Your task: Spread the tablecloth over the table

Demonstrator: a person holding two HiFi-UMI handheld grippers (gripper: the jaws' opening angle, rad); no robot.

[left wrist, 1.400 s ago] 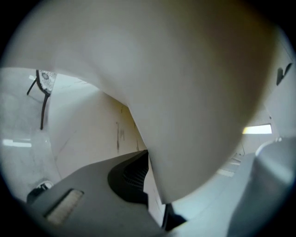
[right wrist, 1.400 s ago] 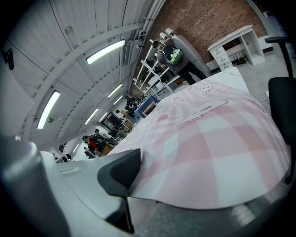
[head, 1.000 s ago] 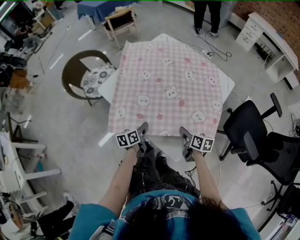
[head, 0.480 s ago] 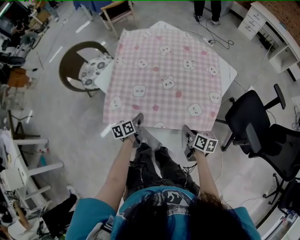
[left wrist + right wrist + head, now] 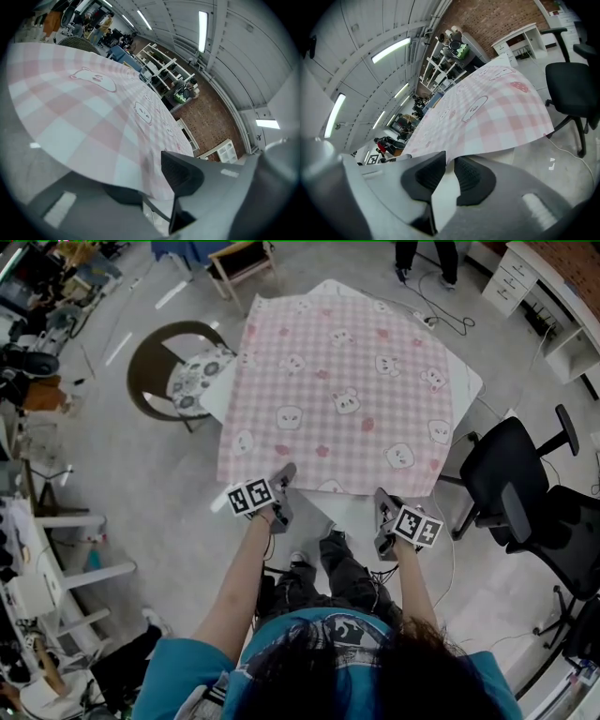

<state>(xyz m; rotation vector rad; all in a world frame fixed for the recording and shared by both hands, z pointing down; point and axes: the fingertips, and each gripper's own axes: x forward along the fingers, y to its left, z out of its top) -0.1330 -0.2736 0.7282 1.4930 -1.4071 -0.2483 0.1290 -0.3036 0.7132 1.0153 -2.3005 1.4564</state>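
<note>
- The left gripper (image 5: pixel 284 480) has just been opening. Its jaws now stand well apart, and the near hem of the tablecloth (image 5: pixel 337 390) lies loose between them. The lower jaw is under the cloth, the upper pad sits above it, and neither presses on it.
- The right gripper (image 5: pixel 382 506) has just been closing. Its pads stand only a narrow slit apart, with the hem reaching down to their tips and the bare white table (image 5: pixel 349 509) showing through the gap. It looks to me like it has not yet pinched the cloth.
- I judge that the left side has been let go while the right is setting up a fresh hold. That points to a last adjustment of the near edge, not a big pull.
- The pink-and-white checked cloth, printed with small bear faces and red marks, lies flat across the tabletop with no large folds.
- It sits turned against the table, so white corners of the table poke out at the far side, toward the black office chair (image 5: pixel 511 488), toward the chair with the floral cushion (image 5: pixel 192 381), and at the near edge between the two grippers.
- The cloth's two near corners hang off the table's near edges, one outside each gripper.
- The spread is mostly done. What remains is squaring the cloth to the table.
</note>
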